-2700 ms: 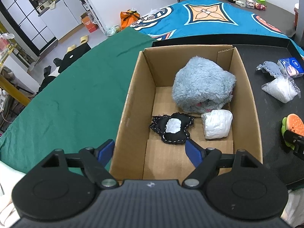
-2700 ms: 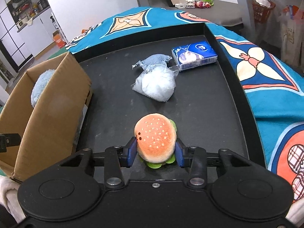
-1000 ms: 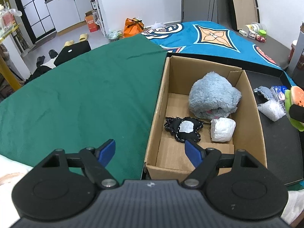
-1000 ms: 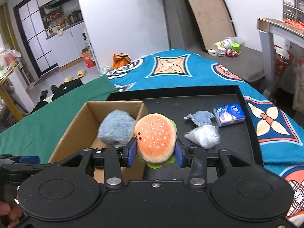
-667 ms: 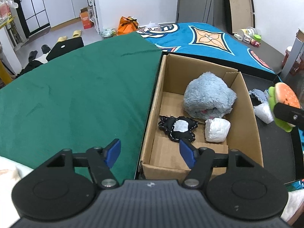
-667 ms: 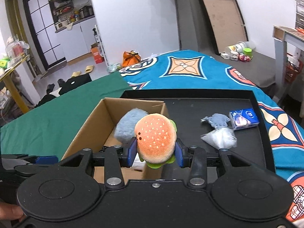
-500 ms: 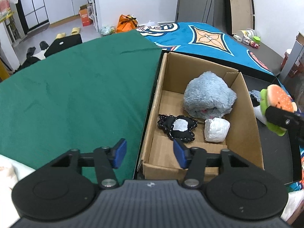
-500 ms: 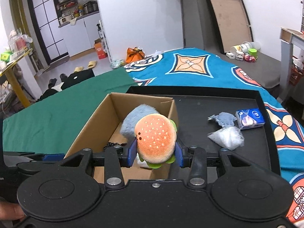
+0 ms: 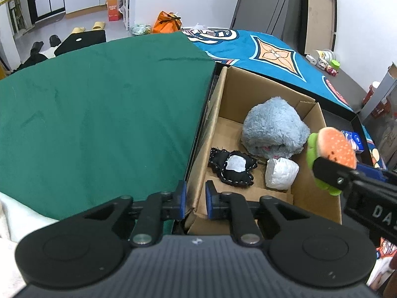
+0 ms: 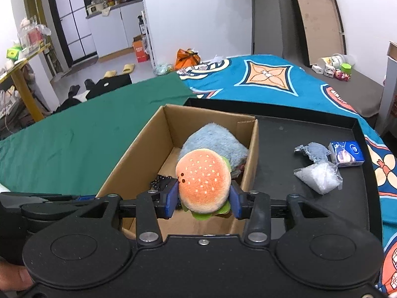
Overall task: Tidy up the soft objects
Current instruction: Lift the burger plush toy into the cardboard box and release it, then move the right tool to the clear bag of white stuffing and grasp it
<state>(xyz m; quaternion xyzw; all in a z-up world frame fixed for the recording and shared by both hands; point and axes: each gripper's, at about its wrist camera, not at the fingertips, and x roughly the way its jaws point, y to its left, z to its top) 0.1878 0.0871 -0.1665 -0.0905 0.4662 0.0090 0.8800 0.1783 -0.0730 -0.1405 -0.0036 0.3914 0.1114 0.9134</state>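
Above the open cardboard box [image 10: 139,154], the right gripper [image 10: 204,200] has the burger plush [image 10: 203,181] between its pads, bun top toward the camera, its jaws having just been opening; the left gripper [image 9: 194,200] has just closed on the box's near left wall; only the left view shows the black pouch [image 9: 232,167] whole, the white bundle [image 9: 281,173] and the letters "DA"; the right view shows a blue tissue pack [image 10: 346,154], writing unreadable.
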